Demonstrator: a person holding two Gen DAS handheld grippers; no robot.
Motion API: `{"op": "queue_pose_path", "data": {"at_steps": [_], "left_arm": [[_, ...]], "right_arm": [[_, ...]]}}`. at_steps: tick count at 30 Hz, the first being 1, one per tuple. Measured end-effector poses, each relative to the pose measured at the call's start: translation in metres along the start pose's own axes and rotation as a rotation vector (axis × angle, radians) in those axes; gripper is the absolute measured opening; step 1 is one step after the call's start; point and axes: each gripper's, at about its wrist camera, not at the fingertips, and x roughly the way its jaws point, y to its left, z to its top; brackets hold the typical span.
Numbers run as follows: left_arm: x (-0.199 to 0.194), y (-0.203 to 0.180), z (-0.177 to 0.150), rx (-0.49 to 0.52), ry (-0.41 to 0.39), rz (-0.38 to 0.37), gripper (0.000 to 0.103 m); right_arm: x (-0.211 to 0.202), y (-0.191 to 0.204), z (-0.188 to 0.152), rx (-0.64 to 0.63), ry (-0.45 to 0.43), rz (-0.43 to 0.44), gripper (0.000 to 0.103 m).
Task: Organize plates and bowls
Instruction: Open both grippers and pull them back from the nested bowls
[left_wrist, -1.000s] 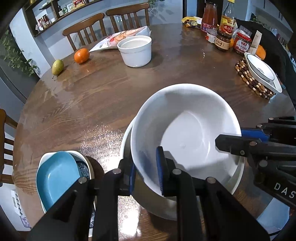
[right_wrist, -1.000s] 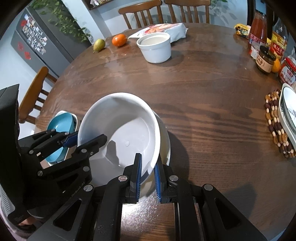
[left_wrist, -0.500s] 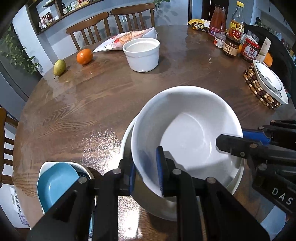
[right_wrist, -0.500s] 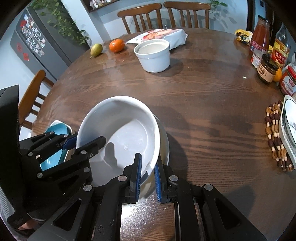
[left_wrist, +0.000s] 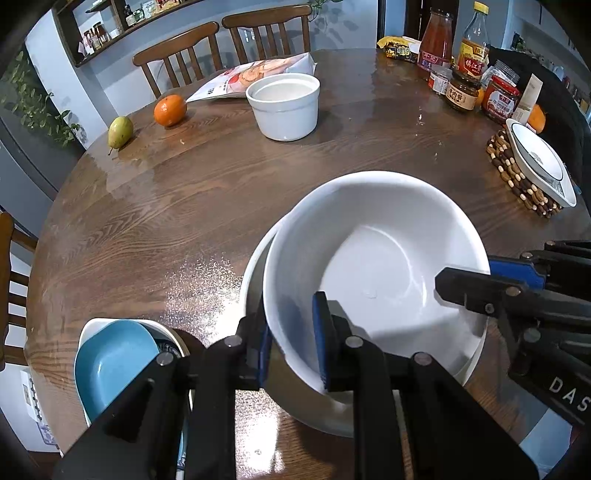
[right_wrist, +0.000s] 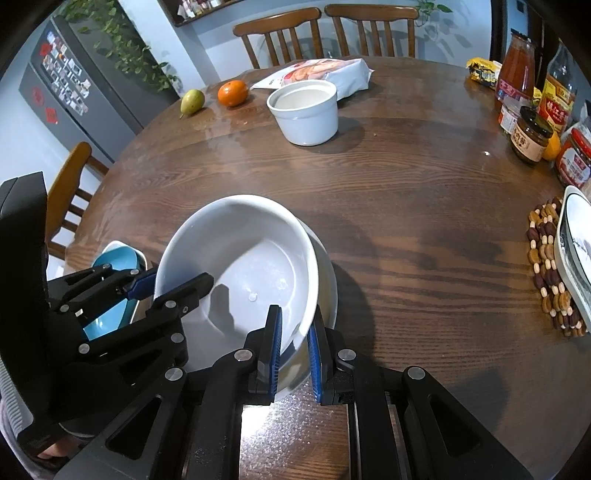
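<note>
A large white bowl (left_wrist: 373, 251) (right_wrist: 243, 254) is held above a white dish (left_wrist: 255, 266) (right_wrist: 328, 280) on the round wooden table (left_wrist: 184, 206). My left gripper (left_wrist: 290, 343) is shut on the bowl's near-left rim; it also shows in the right wrist view (right_wrist: 173, 288). My right gripper (right_wrist: 294, 343) is shut on the opposite rim; it also shows in the left wrist view (left_wrist: 480, 277). A blue dish (left_wrist: 110, 362) lies in a white patterned dish (left_wrist: 88, 328) at the table's near-left edge. A small white bowl (left_wrist: 284, 105) stands far back.
A pear (left_wrist: 120, 129), an orange (left_wrist: 170, 109) and a snack bag (left_wrist: 255, 75) lie at the back. Bottles and jars (left_wrist: 461, 74) stand at back right. A white dish (left_wrist: 539, 162) sits on a beaded trivet (left_wrist: 517, 177) at right. Chairs (left_wrist: 221, 48) ring the table.
Both grippers have pulled back and up with the big white bowl, so more of the table's far side shows. Both stay shut on its rim.
</note>
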Motion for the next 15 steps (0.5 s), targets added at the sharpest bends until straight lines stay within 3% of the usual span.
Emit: {"op": "queue_pose_path", "data": {"at_steps": [12, 13, 15], "left_arm": [[-0.014, 0.001, 0.002, -0.020, -0.037, -0.014, 0.041], [-0.016, 0.002, 0.002, -0.025, -0.040, -0.018, 0.043], [-0.021, 0.004, 0.002, -0.030, -0.055, -0.002, 0.059]], "right_arm": [[-0.012, -0.002, -0.001, 0.012, -0.035, 0.003, 0.015], [-0.014, -0.003, -0.001, 0.013, -0.041, 0.000, 0.015], [-0.018, -0.005, -0.002, 0.022, -0.052, 0.004, 0.015]]}}
